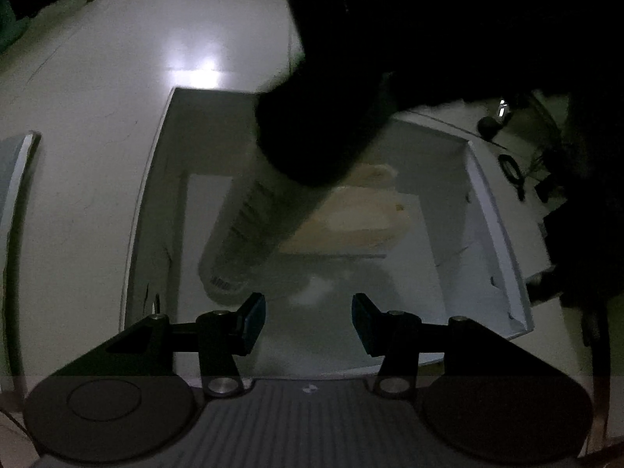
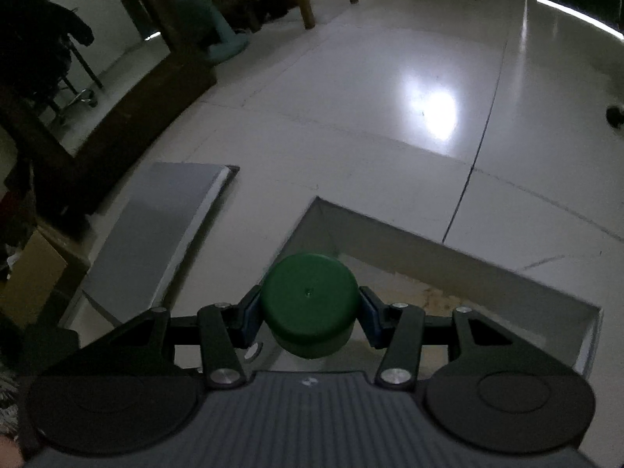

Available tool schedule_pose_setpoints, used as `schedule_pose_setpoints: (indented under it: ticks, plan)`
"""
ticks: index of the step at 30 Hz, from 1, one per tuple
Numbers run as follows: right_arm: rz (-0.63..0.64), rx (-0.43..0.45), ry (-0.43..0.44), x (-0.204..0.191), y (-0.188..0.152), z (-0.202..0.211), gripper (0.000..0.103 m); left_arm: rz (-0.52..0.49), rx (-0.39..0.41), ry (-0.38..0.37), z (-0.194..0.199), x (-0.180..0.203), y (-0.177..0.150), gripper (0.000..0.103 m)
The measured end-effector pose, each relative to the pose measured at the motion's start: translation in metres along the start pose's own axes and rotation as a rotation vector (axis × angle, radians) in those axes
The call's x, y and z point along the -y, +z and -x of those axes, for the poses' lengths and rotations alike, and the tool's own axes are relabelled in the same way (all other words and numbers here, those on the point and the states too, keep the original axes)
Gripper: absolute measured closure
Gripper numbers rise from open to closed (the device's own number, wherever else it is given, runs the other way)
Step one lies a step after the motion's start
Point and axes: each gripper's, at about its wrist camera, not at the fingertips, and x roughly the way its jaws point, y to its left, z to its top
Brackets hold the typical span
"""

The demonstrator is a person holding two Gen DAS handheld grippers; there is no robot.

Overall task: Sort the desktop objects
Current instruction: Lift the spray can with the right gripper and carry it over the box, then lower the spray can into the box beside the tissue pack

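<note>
Your right gripper (image 2: 310,314) has its jaws clenched on a green-capped bottle (image 2: 310,304): both blue pads press against its sides, and the flat round cap faces the right wrist camera. You are carrying it above the near left corner of an open white box (image 2: 448,251) that sits on the pale tiled floor (image 2: 390,97). A patch of tan wood shows on the bottom of the box, just right of the bottle. To the left of the box, near it but apart, a flat grey lid (image 2: 156,226) lies on the floor.

Your left gripper (image 1: 308,321) has its jaws released, with nothing between the pads, and it points down into the same box (image 1: 495,210). In the left wrist view the bottle (image 1: 249,230) shows as a blurred pale cylinder with dark print, hanging slantwise over the left half of the box, its upper end hidden by the dark bulk of your right gripper and sleeve (image 1: 323,124). Behind it, a light wooden piece (image 1: 362,214) lies on the bottom of the box toward the far side; its exact shape is too blurred to tell. A small white smudge (image 1: 319,286) sits on the box bottom just beyond your left jaws. Dark cables (image 1: 511,167) lie on the floor to the right of the box.
</note>
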Motion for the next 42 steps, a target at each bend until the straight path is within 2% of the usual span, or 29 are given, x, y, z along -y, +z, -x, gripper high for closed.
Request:
schedule_pose_setpoints:
  ticks: [3, 9, 15, 20, 25, 30, 38, 42]
  plan:
    - [-0.043, -0.05, -0.009, 0.016, -0.015, -0.02, 0.049, 0.004, -0.008, 0.002, -0.003, -0.002, -0.005, 0.058]
    - [-0.05, -0.037, 0.001, 0.03, -0.025, -0.008, 0.05, 0.02, 0.012, 0.014, 0.0, -0.01, -0.003, 0.058]
    - [-0.076, -0.043, 0.02, 0.042, -0.04, 0.003, 0.05, -0.07, 0.011, 0.036, -0.002, -0.013, 0.013, 0.058]
    - [-0.117, -0.039, 0.05, 0.057, -0.05, 0.007, 0.05, -0.39, 0.031, 0.087, 0.006, 0.0, 0.028, 0.051]
    - [-0.195, -0.037, 0.091, 0.08, -0.062, 0.009, 0.049, -0.653, 0.009, 0.081, -0.007, 0.018, 0.036, 0.051]
    - [-0.271, -0.048, 0.133, 0.1, -0.071, 0.01, 0.049, -0.871, -0.051, 0.056, -0.023, 0.031, 0.021, 0.063]
    - [-0.311, -0.068, 0.182, 0.123, -0.073, 0.006, 0.049, -1.258, -0.059, 0.086, -0.047, 0.044, -0.001, 0.064]
    - [-0.314, -0.097, 0.198, 0.133, -0.073, 0.005, 0.048, -1.317, -0.093, 0.041, -0.056, 0.048, 0.003, 0.062]
